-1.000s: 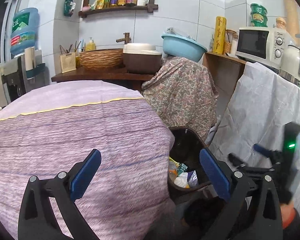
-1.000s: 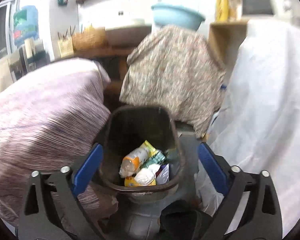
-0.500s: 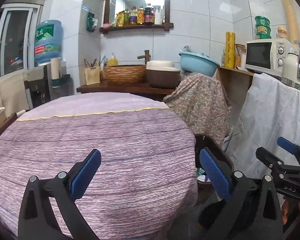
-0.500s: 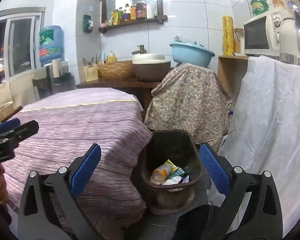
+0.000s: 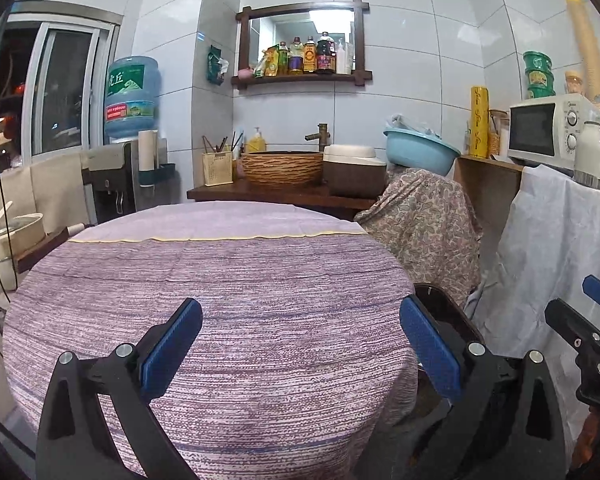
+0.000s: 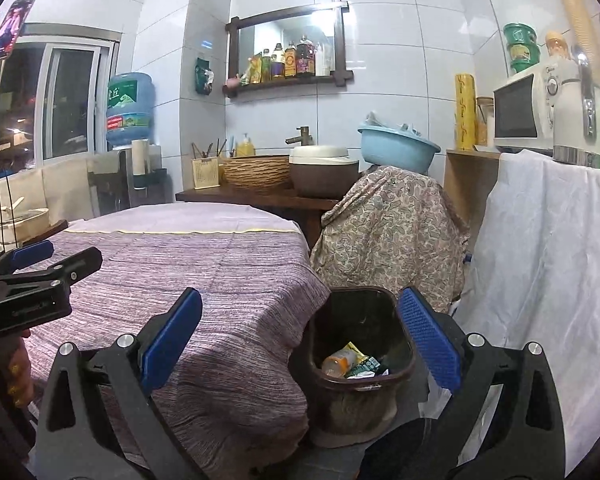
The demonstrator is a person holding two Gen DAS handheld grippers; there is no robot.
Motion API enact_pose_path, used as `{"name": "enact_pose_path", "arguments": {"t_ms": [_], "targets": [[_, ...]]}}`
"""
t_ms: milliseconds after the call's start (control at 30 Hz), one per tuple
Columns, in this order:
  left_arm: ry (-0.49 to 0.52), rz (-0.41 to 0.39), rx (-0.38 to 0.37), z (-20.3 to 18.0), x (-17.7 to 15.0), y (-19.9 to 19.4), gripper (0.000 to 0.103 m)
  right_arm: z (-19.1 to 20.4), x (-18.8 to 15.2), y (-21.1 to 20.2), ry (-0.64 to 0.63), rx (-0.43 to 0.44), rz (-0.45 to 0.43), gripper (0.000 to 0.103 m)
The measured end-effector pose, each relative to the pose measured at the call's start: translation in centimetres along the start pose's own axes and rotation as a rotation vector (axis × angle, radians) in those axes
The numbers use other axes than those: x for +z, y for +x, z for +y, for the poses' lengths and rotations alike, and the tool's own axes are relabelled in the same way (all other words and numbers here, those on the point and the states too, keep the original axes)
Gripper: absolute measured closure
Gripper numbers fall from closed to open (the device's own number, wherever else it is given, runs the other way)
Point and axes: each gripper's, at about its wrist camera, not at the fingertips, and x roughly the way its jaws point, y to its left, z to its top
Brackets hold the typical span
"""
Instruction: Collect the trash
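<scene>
Trash bin [image 6: 360, 360] being seen low between right gripper [image 6: 300, 340] fingers, mouth facing up, standing against table [image 6: 204, 280] edge. Bottle [image 6: 338, 362] and wrappers [image 6: 366, 368] lying inside; bottle's long axis tilted, which end is cap cannot be told. Open floor gap being bounded by white sheet [image 6: 540, 264] on right. Right gripper being held wide apart, empty. Left gripper [image 5: 300, 344] being held wide apart, empty, above bare tablecloth; bin rim showing beside its right finger.
</scene>
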Motion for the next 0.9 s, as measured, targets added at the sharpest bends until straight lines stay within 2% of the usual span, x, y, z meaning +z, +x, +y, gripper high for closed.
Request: {"name": "enact_pose_path", "arguments": {"t_ms": [167, 400, 900], "targets": [[-0.01, -0.016, 0.034, 0.3, -0.7, -0.7, 0.005, 0.1, -0.5, -1.5, -0.01, -0.004, -0.033, 0.006], [-0.014, -0.049, 0.018, 0.2, -0.9, -1.3, 0.005, 0.6, -0.9, -2.7, -0.03, -0.005, -0.064, 0.006], [0.008, -0.067, 0.048, -0.4, -0.9, -1.5, 0.005, 0.6, -1.2, -2.8, -0.022, 0.007, -0.064, 0.006]]}}
